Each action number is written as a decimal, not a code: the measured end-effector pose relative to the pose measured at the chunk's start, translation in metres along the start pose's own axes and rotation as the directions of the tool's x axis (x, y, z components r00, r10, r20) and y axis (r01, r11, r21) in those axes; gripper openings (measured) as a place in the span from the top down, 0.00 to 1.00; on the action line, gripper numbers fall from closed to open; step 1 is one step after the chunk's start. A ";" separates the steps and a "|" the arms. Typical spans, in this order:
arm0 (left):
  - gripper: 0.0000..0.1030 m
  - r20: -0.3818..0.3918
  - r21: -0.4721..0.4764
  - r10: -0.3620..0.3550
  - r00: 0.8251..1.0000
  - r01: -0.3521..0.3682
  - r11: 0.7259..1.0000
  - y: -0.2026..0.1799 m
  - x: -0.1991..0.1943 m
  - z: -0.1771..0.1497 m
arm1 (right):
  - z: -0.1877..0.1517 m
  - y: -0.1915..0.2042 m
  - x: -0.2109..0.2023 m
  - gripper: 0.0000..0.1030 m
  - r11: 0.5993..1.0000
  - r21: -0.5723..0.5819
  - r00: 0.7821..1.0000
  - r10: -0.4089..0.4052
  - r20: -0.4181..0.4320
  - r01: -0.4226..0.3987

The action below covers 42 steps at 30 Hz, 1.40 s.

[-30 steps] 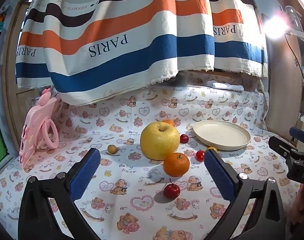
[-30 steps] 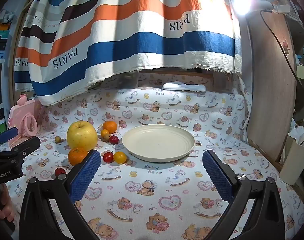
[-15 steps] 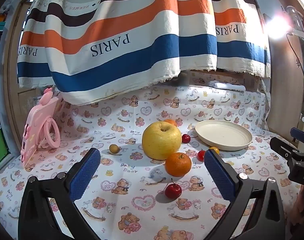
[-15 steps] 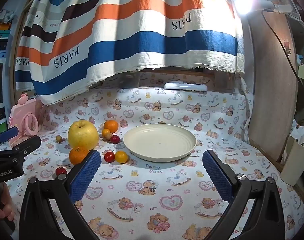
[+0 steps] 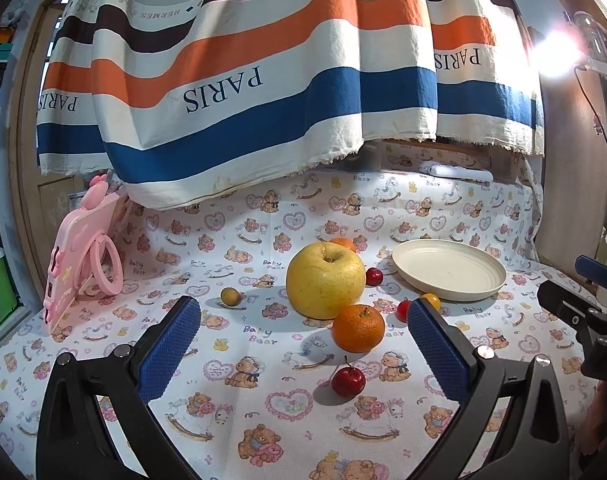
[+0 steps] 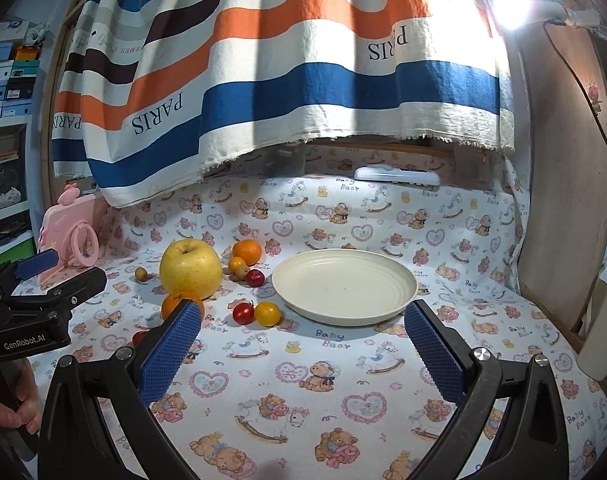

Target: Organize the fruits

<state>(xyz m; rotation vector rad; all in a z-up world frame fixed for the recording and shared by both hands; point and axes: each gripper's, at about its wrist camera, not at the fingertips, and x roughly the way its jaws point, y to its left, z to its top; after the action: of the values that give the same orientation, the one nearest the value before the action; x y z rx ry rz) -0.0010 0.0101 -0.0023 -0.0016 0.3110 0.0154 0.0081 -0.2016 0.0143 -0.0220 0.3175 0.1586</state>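
cream plate (image 6: 344,285) holds nothing; fruits lie on the cloth (image 6: 303,360) beside it.

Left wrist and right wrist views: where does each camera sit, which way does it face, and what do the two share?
Left wrist view: sits on the left tongs, low over the bear-print cloth, facing the yellow apple and nearer mandarin; both blue pads show, wide apart, with the right tongs at the right edge.
Right wrist view: sits on the right tongs, facing the empty cream plate; its open pads show, plus the left tongs and a hand at left.
Shared: apple, plate, small fruits, striped PARIS curtain.
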 end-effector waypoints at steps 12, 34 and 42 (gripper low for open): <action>0.00 -0.003 0.001 0.001 1.000 -0.001 1.000 0.000 0.001 0.000 | 0.000 0.000 0.002 0.01 1.000 -0.003 1.000 0.005 -0.006 -0.005; 0.00 -0.005 0.000 0.000 1.000 0.000 1.000 0.000 0.002 0.001 | -0.001 -0.002 0.002 0.01 1.000 -0.003 1.000 -0.003 -0.003 0.003; 0.00 -0.008 -0.001 0.004 1.000 -0.004 1.000 0.001 0.004 0.000 | -0.001 -0.002 0.001 0.01 1.000 -0.003 1.000 0.001 -0.006 -0.001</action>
<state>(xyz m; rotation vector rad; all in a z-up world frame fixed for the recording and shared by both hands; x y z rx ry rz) 0.0025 0.0115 -0.0039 -0.0023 0.3191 0.0197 0.0094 -0.2038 0.0126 -0.0255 0.3233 0.1604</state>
